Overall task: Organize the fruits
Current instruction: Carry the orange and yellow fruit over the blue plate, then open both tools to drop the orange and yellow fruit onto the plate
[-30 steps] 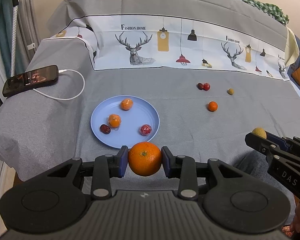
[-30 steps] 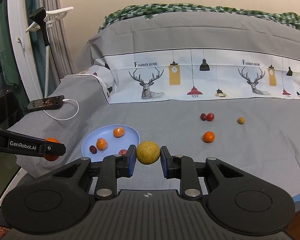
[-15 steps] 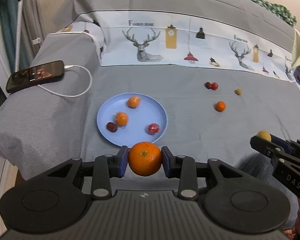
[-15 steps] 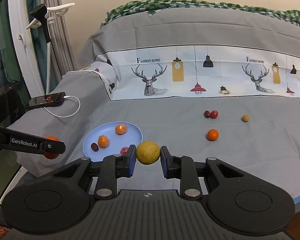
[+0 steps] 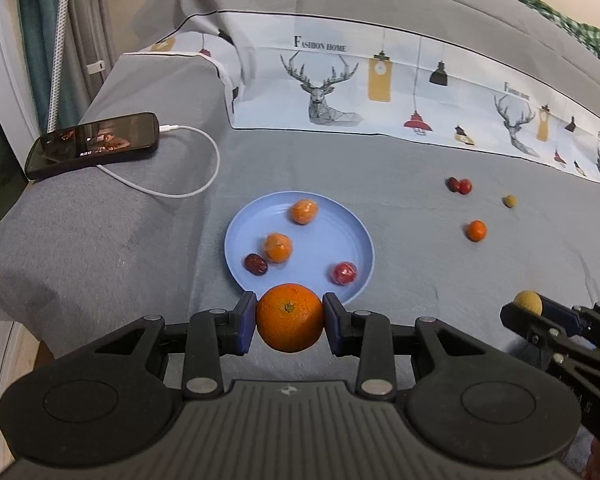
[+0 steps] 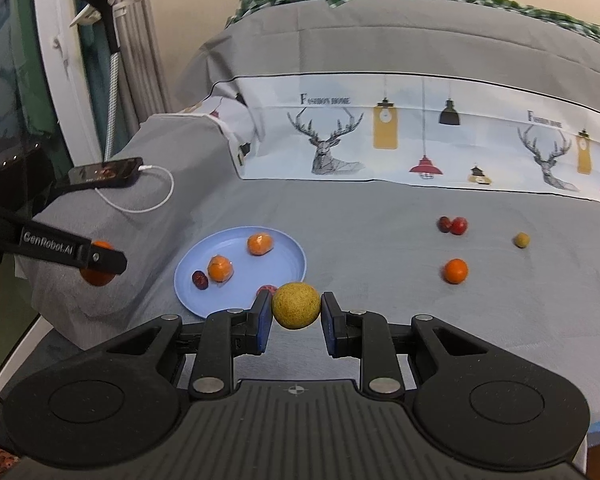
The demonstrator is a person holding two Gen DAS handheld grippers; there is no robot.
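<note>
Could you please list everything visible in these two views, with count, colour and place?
plate: one, blue, on the grey bed cover
fruits on plate: four; two orange, one dark red, one red
loose fruits on cover, right of plate: four; two red touching, one orange, one small yellow-green
phone: one, black, on the left fold, white cable plugged in
bed cover: grey, with a deer-and-lamp printed band
left claw: shut on a large orange
right claw: shut on a yellow-green fruit
</note>
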